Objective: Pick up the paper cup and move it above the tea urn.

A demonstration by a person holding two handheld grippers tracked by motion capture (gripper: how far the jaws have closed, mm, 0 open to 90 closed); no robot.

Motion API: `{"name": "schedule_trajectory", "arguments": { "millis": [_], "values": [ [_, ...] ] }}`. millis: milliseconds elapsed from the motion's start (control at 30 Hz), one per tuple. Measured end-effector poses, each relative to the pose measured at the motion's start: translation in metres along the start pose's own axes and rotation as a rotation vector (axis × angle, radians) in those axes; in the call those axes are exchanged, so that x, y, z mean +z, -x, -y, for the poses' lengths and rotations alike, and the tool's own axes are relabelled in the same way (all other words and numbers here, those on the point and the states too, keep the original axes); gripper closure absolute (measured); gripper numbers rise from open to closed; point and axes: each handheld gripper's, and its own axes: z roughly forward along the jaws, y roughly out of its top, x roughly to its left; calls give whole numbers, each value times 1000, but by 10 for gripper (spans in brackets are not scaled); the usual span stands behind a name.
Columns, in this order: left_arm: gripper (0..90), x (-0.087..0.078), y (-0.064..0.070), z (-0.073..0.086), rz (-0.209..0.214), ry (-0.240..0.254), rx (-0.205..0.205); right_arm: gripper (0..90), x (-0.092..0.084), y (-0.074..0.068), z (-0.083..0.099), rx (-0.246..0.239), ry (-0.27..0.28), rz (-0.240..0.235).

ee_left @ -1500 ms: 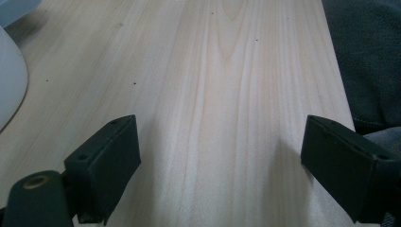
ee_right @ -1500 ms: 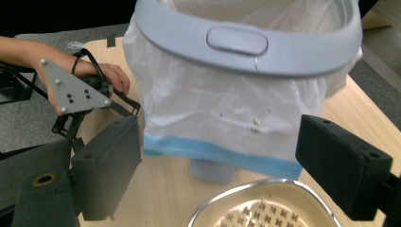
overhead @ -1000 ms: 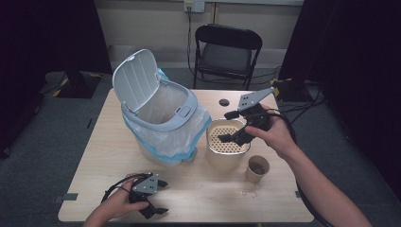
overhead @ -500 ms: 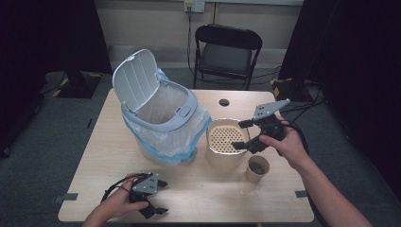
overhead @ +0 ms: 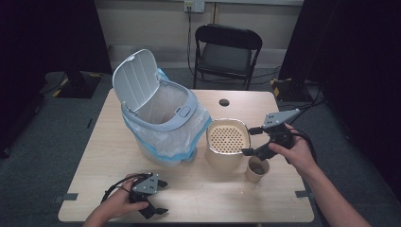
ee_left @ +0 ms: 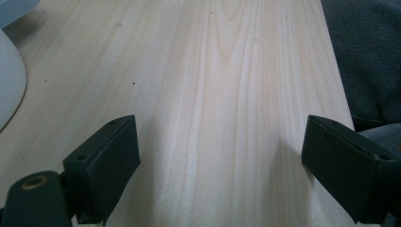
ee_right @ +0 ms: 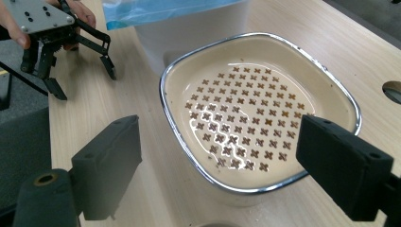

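A white pedal bin (overhead: 156, 118) with a blue liner stands lid-up on the wooden table (overhead: 108, 151). To its right is a beige container (overhead: 228, 139) with a chrome rim and a perforated insert (ee_right: 246, 118). A small paper cup (overhead: 257, 169) stands by that container's right front corner. My right gripper (overhead: 248, 141) hovers open at the container's right edge, just above the cup, jaws pointing left; in the right gripper view its jaws (ee_right: 217, 175) frame the insert with nothing between them. My left gripper (overhead: 163, 196) rests open near the front edge, and its jaws (ee_left: 220, 161) stand wide over bare wood.
A black folding chair (overhead: 227, 52) stands behind the table. A round cable hole (overhead: 224, 102) lies at the table's back right. The bin's base (ee_left: 9, 85) shows to the left of my left gripper. Dark carpet surrounds the table.
My right gripper has moved right and down, from over the beige container to its right edge above the cup. The left gripper has stayed put.
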Motion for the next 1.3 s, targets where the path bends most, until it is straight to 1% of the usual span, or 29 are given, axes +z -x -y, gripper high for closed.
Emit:
{"name": "schedule_trajectory", "arguments": {
  "millis": [67,200,233,300,400,567,767,933,1033,1100,1167,1300],
  "values": [
    [114,0,0,0,0,1,0,144,-1,1,4,6,4,8],
    [114,0,0,0,0,0,0,145,-2,1,13,6,-8,24],
    [114,0,0,0,0,1,0,144,-2,1,15,15,-9,25],
    [115,0,0,0,0,1,0,144,-2,1,20,18,-7,23],
    [114,0,0,0,0,1,0,145,-3,2,28,24,-17,33],
    [114,0,0,0,0,0,2,147,-4,4,41,42,-17,42],
    [114,0,0,0,0,-1,1,147,-8,4,52,61,-9,52],
    [114,0,0,0,0,0,0,150,-8,3,62,78,-22,61],
    [114,0,0,0,0,-1,1,156,-8,2,68,89,-17,72],
    [114,0,0,0,0,-1,1,157,-9,2,72,103,-6,68],
    [114,0,0,0,0,-1,2,158,-11,3,76,107,-1,74],
    [114,0,0,0,0,-1,1,158,-13,2,83,115,4,67]
  ]
}}
